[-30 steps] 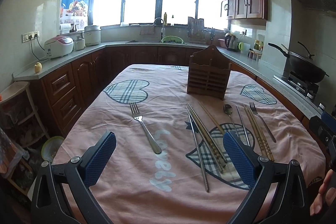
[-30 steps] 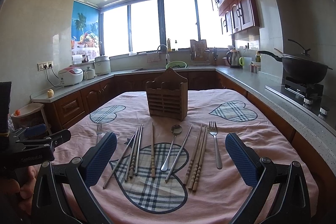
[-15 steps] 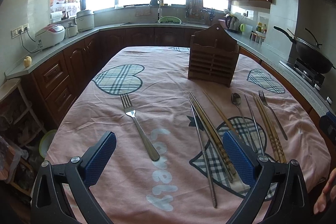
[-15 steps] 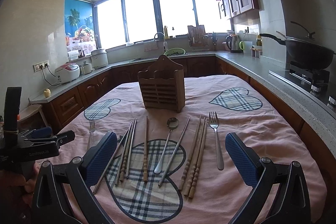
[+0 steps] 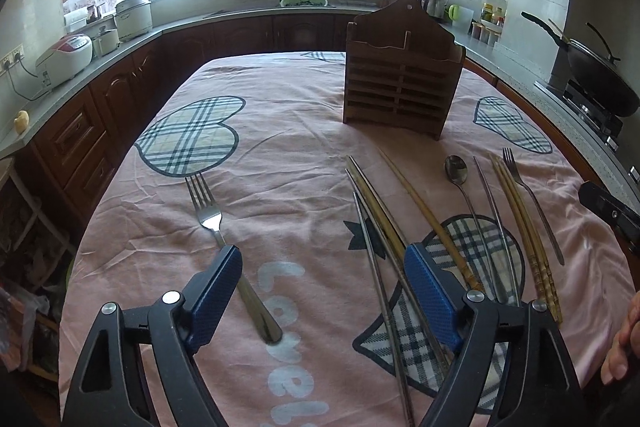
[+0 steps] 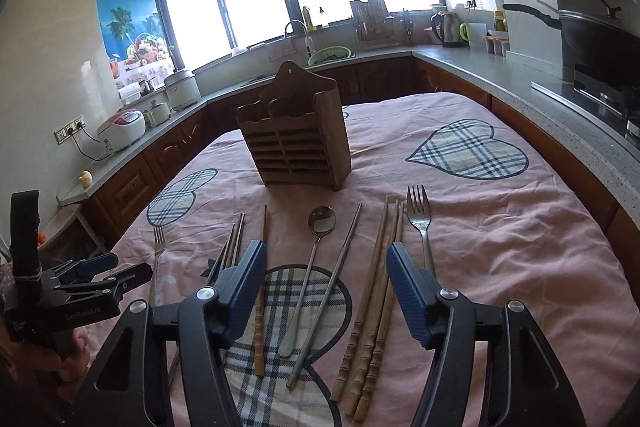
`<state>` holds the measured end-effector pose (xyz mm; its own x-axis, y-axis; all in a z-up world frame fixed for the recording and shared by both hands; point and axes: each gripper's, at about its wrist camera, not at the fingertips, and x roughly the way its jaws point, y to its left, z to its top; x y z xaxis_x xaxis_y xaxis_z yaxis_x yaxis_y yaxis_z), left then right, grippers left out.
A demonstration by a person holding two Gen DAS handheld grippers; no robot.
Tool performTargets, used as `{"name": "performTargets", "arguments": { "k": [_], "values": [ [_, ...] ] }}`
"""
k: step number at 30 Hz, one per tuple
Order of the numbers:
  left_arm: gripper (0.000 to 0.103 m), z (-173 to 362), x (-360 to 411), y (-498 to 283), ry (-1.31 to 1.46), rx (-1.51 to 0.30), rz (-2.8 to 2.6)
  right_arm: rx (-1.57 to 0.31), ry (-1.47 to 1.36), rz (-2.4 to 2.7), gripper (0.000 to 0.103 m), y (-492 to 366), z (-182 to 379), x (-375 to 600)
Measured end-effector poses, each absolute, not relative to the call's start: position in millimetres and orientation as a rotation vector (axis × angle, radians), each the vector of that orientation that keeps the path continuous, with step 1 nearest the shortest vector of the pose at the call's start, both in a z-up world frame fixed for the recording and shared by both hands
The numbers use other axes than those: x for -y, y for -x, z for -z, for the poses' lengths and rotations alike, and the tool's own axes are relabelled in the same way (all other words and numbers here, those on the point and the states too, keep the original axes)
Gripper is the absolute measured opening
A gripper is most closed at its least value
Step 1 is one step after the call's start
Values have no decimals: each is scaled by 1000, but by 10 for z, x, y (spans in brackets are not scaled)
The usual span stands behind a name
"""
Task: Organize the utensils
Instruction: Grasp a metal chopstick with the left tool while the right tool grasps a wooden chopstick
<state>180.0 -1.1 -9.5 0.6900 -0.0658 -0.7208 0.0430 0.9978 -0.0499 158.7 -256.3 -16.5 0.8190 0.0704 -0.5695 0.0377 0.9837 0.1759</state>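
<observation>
1. My left gripper (image 5: pixel 322 291) is released, jaws spread over the lone fork (image 5: pixel 230 259) near the surface's left edge; my right gripper (image 6: pixel 326 287) is released too, above the spoon (image 6: pixel 310 275) and chopsticks (image 6: pixel 374 303).
2. Nothing is in the wooden holder (image 5: pixel 402 87) mid-surface yet.
3. Risk, as I judge it: the flat fork handle may slip from my pads, or the wrinkled pink cloth (image 5: pixel 288 163) may bunch and drag.
4. On the right, closely packed chopsticks could come up together.
5. The surface sits in a kitchen, counters and windows around it.
</observation>
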Motion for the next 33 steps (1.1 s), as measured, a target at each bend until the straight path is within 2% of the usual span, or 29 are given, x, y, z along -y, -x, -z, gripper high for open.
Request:
{"name": "performTargets", "arguments": {
  "k": [5, 14, 16, 18, 21, 31, 33],
  "values": [
    [71, 215, 117, -2196, 3, -869, 73, -677, -215, -20, 47, -1883, 263, 2657],
    [60, 443, 254, -2689, -46, -987, 100, -778, -266, -23, 33, -2416, 474, 2782],
    [55, 510, 242, -2798, -55, -1004, 104, -802, -268, -21, 31, -2507, 537, 2788],
    [46, 560, 235, -2885, -53, -1024, 110, -826, -273, -23, 28, -2593, 607, 2801],
    [41, 578, 224, -2981, -46, -1039, 124, -859, -273, -18, 25, -2714, 700, 2820],
    [39, 638, 258, -3283, -56, -1059, 148, -957, -248, 9, 16, -3164, 947, 2844],
    [35, 650, 281, -3310, -68, -1058, 149, -956, -225, 21, 13, -3214, 950, 2837]
  ]
}}
